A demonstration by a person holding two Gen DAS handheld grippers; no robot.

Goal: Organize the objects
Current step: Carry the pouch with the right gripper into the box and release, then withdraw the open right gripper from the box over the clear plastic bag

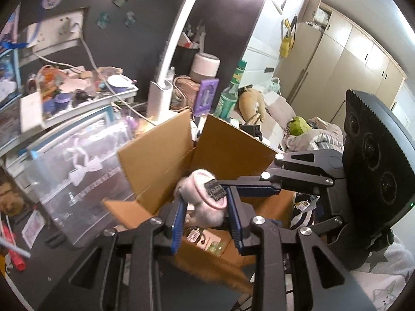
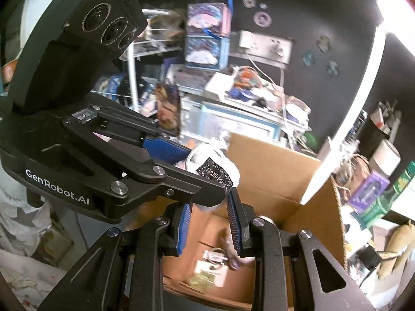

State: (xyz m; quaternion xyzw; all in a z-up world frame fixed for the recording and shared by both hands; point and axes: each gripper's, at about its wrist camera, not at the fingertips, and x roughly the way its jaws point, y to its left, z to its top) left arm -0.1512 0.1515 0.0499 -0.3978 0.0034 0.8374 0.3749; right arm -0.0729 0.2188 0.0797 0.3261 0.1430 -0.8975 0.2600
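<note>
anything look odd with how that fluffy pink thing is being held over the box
Yes. Both grippers grip the fluffy pink thing at once: the left gripper around its body, the right gripper pinching by its black tag. It hangs above the open cardboard box, not yet dropped.

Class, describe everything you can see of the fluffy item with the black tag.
The fluffy item looks furry, pale pink and white, with a pink rim and a black printed tag. It sits between the blue pads of the left claw, above the open cardboard box.
</note>
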